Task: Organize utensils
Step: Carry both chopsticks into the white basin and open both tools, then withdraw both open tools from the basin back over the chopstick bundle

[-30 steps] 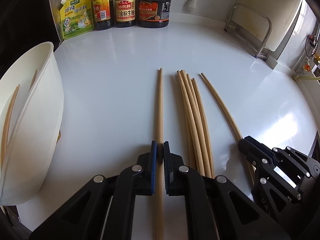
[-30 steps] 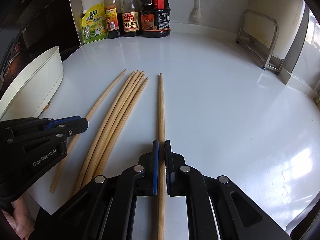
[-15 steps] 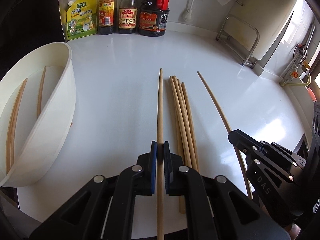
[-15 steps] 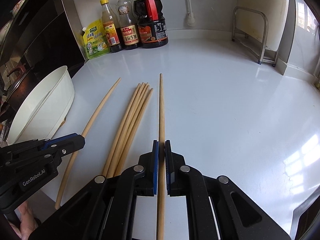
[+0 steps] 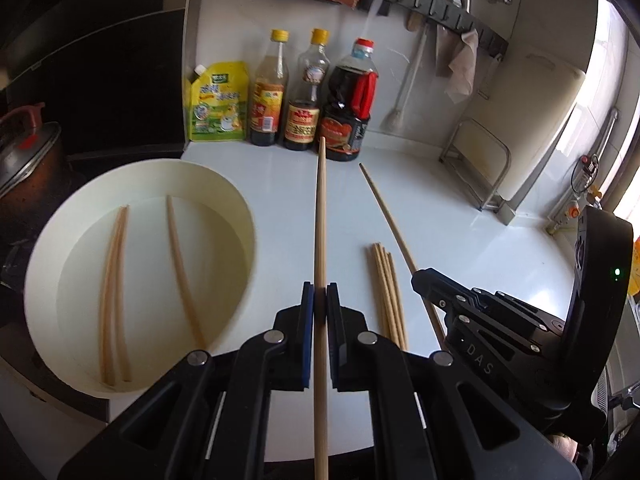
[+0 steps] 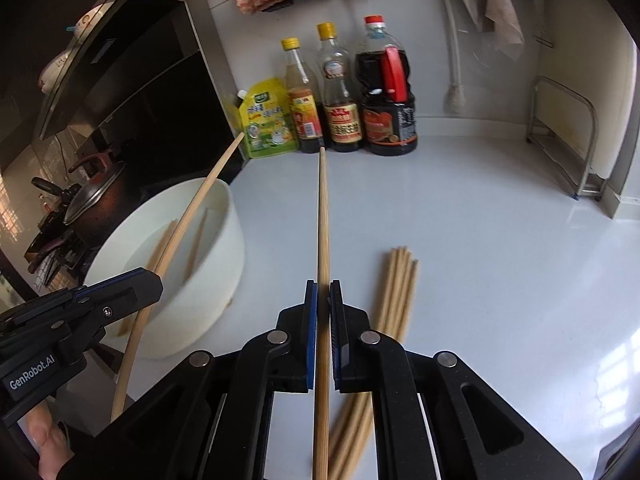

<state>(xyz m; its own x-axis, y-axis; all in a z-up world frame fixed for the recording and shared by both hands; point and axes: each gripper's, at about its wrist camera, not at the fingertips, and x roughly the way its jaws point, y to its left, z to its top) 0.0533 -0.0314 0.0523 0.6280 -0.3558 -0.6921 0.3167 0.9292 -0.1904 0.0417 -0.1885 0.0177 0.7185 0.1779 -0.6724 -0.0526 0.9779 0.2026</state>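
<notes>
now both claws are up off the bench, where a second ago each sat low with its chopstick lying flat on the white surface. the left claw [image 5: 320, 294] is clamped on one chopstick [image 5: 320, 216], whose tip now hangs in the air in front of the sauce bottles [image 5: 304, 96]. the right claw [image 6: 323, 292] is clamped on its own chopstick [image 6: 323, 216], likewise lifted clear. that reads as the pick being done and the carry to the container begun. the white bowl [image 5: 244, 216] sits on the left of the bench and has three chopsticks [image 5: 114, 280] lying in it already. a bundle of loose chopsticks [image 6: 400, 288] remains on the bench [image 6: 500, 240], between the two claws, so more trips look to be left.
</notes>
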